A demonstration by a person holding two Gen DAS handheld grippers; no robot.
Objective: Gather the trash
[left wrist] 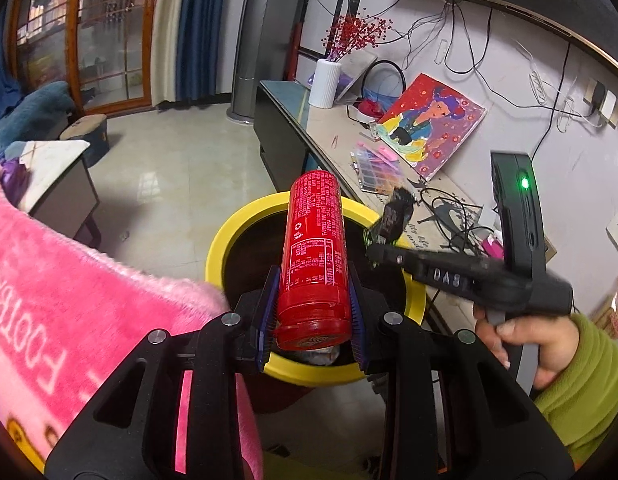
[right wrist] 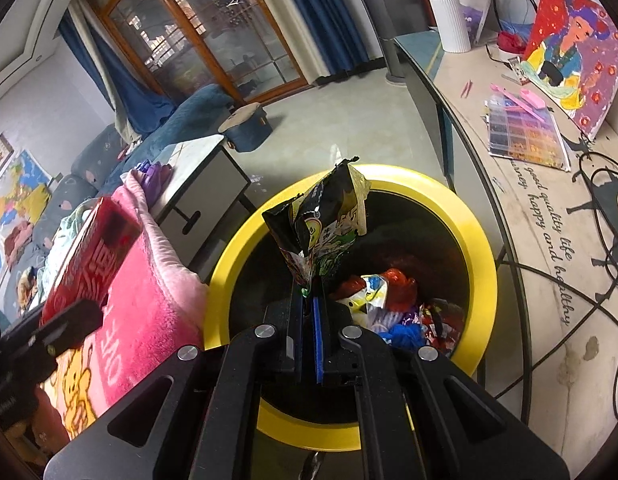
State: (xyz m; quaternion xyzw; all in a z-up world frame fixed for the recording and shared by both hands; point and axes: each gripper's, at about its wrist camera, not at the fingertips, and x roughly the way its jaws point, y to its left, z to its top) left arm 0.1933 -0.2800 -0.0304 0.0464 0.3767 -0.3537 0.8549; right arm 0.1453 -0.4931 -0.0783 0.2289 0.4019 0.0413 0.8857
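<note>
Can fills the middle of the left wrist view: a red cylinder clamped near its base between the pads of the left gripper, its long axis running forward and slightly up, away from the camera. Its far end reaches past the far rim of the yellow bin, while the held end sits over the near rim, so the can lies across the open mouth rather than pointing into it. Off to the right, the right gripper comes in from the side over the bin's right edge, pinching a dark wrapper, blurred here. A pink blanket lies just left of the bin. In the right wrist view, the right gripper has its pads drawn close together on the lower edge of the wrapper, which stands upright above them, crumpled and torn at the top. The bin opens directly below and ahead, with coloured scraps already on its floor; the wrapper hangs over the mouth, inside the ring of the rim. The can shows at the left edge, above the blanket. Judging from this, both pieces are set above the bin, and simple release should drop each in; the can, lying crosswise, may strike the rim unless tipped downward first.
</note>
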